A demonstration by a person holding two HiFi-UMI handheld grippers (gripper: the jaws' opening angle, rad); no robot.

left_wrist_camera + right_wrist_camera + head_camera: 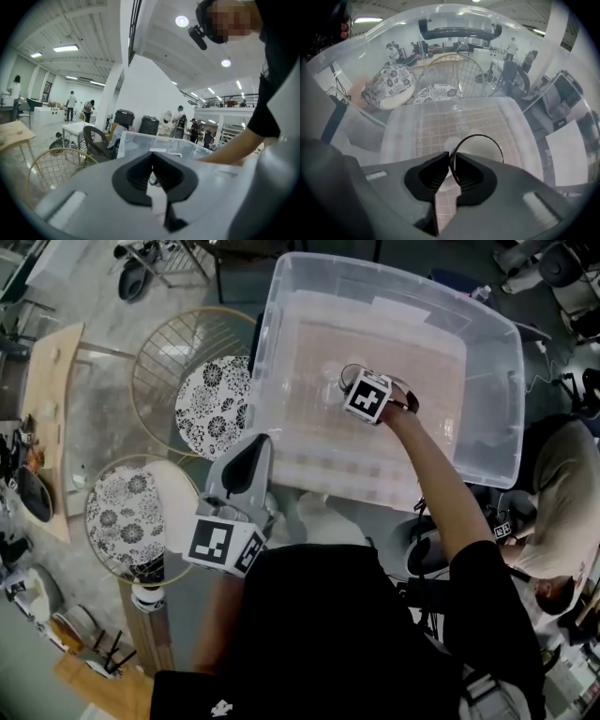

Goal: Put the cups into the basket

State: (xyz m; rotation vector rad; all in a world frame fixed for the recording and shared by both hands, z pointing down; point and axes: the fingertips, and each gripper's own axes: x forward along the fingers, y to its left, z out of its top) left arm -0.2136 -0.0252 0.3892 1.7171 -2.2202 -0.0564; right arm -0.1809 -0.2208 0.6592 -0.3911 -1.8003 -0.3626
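My right gripper pinches the dark rim of a cup, which hangs just ahead, right of the jaws. Beyond it lies the basket floor. My left gripper is closed and empty, with the basket wall just ahead.
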